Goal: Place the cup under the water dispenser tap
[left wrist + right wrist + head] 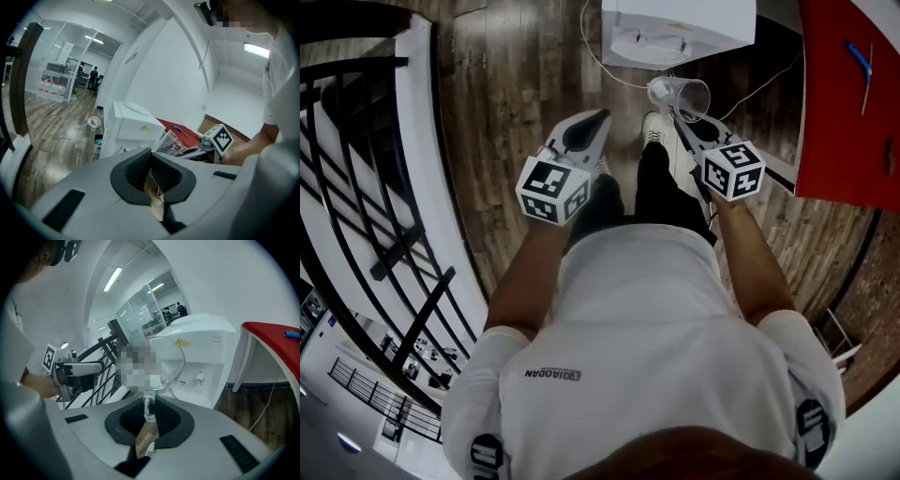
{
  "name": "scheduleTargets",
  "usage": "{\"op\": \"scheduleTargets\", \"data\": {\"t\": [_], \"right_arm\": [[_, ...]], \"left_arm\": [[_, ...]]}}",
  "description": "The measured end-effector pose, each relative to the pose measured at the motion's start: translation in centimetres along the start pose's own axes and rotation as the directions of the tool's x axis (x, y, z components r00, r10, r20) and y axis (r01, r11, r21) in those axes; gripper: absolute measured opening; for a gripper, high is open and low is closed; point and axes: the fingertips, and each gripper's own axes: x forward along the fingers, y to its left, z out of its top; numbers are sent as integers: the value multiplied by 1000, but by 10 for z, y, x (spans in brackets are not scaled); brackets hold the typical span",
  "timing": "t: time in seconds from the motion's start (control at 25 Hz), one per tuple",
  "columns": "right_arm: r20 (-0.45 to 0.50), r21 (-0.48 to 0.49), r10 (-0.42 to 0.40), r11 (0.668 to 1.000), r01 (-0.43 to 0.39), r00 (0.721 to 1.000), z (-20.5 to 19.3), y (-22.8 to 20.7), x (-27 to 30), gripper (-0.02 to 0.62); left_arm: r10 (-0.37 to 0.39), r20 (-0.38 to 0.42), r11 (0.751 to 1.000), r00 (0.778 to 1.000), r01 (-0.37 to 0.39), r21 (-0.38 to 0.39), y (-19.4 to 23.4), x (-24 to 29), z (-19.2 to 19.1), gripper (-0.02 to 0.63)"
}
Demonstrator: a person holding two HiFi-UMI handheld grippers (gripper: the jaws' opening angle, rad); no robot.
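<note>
A clear plastic cup (680, 94) lies tilted on its side in the air, with my right gripper (677, 114) shut on its wall. In the right gripper view the cup (172, 363) stands just above the pinching jaws (149, 409), partly covered by a mosaic patch. The white water dispenser (677, 28) stands on the floor ahead of the cup, its tap (201, 377) and drip tray beyond the cup. My left gripper (598, 118) hangs to the left of the cup, shut with nothing in it (150, 164). In the left gripper view, the cup (169, 143) shows beside the dispenser (133, 125).
A red table (848, 94) with a blue tool (860, 61) stands right of the dispenser. A black railing (366, 187) runs along the left. Cables (769, 80) trail over the wooden floor near the dispenser. The person's feet stand just short of it.
</note>
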Motion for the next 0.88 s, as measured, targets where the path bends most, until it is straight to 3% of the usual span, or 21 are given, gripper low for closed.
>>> {"op": "scheduleTargets", "data": {"t": [0.32, 0.88], "right_arm": [[-75, -38, -4, 999, 2, 997, -32, -42, 58, 44], [-186, -26, -14, 1000, 9, 982, -76, -84, 136, 44]], "left_arm": [[35, -10, 997, 999, -35, -63, 26, 51, -28, -5], [51, -85, 996, 995, -56, -63, 55, 100, -74, -5]]}}
